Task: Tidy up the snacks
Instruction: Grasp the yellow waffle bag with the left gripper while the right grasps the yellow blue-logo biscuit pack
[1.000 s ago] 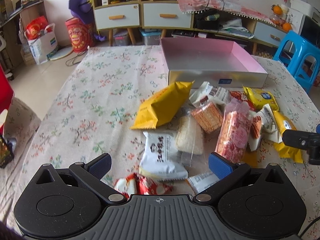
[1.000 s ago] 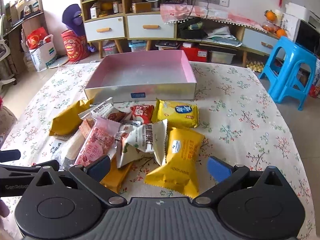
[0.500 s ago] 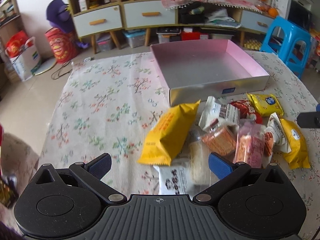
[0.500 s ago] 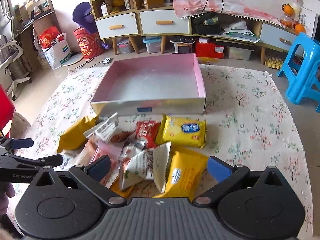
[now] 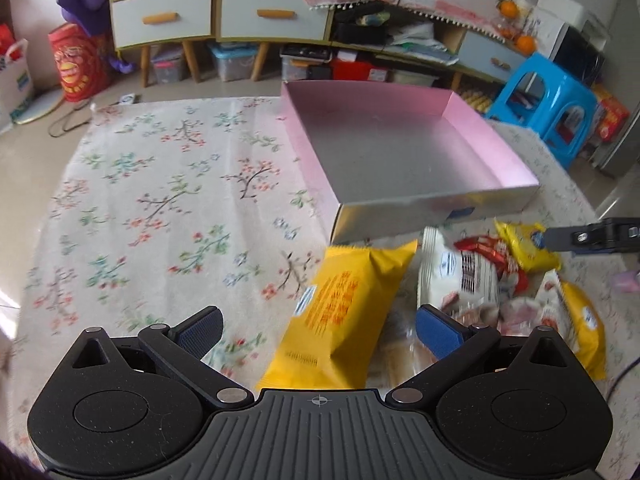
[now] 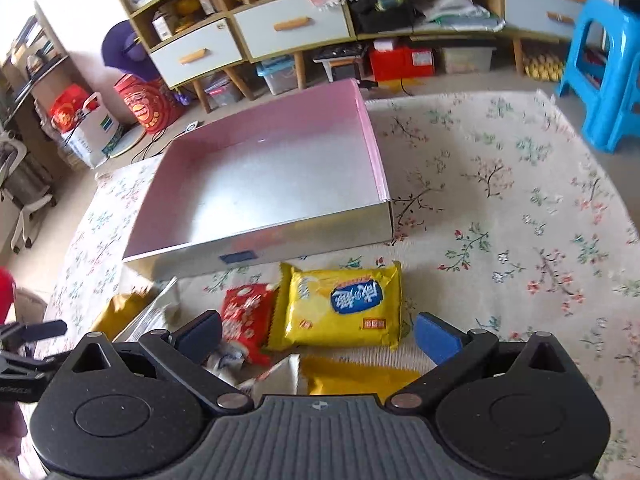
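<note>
A pile of snack packets lies on the floral tablecloth in front of an empty pink-walled box (image 5: pixel 400 160) (image 6: pixel 264 176). In the left wrist view my left gripper (image 5: pixel 318 330) is open above a long yellow packet (image 5: pixel 340 312), with a white packet (image 5: pixel 456 276) and red ones to its right. My right gripper (image 6: pixel 318 330) is open too, hovering over a flat yellow packet with a blue label (image 6: pixel 344 304) and a red packet (image 6: pixel 244 316). Neither gripper holds anything. The right gripper's finger (image 5: pixel 588 236) shows at the left view's right edge.
The floral tablecloth (image 5: pixel 160 200) (image 6: pixel 500 220) spreads wide to the left of the pile and right of the box. Beyond the table stand cabinets with drawers (image 5: pixel 272 12), a blue plastic stool (image 5: pixel 552 100) (image 6: pixel 604 72) and red bags (image 5: pixel 80 64) on the floor.
Both grippers have risen and moved forward toward the box. The snack pile has slid lower in both views, and the box looks larger. Both grippers stayed open.
</note>
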The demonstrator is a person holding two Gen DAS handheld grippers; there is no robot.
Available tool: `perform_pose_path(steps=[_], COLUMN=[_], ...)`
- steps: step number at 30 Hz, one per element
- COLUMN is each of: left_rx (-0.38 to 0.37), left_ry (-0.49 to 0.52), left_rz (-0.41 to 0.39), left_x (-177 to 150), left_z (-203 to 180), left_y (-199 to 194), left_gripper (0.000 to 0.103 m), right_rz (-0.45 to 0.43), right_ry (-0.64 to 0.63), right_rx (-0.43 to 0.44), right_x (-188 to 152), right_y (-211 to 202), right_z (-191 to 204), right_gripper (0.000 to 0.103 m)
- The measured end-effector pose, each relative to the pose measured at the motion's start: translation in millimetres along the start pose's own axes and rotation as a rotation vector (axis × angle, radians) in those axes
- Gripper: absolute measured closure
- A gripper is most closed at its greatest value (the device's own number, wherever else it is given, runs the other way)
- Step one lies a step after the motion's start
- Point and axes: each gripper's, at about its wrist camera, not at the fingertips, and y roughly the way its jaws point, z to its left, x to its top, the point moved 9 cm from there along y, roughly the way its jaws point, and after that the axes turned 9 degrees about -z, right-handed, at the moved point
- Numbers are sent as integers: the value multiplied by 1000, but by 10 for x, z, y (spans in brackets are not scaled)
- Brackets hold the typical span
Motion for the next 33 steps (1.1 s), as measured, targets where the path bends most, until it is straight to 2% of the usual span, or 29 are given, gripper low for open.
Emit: perform_pose_path(steps=[7, 13, 17, 19, 21, 24, 33], left_rx=[-51, -48, -42, -32, -17, 10, 48], left_ry=[-40, -46, -47, -42, -33, -19, -20], left_rz=[20, 31, 21, 15, 20, 25, 14], left_x=[-57, -120, -101, -96, -103, -122, -110], left_z=[-6, 15, 20, 20, 25, 41, 93], left_y=[232, 258, 241, 230, 229, 240, 210], left_gripper=[6, 12, 22, 29, 41, 52, 60], right_rz=[28, 15, -2, -13, -22, -29, -30], right_ry=[39, -108, -192, -205, -204, -203, -186], right_rx=[-36, -92, -135, -137, -134, -139, -130], right_x=[-69, -169, -214, -220, -198, -185, -171], right_y=[241, 250, 268, 253, 249, 245, 231], right_z=[-112, -3, 48, 64, 65, 47, 99], right_gripper=[14, 14, 16, 22, 28, 30, 36])
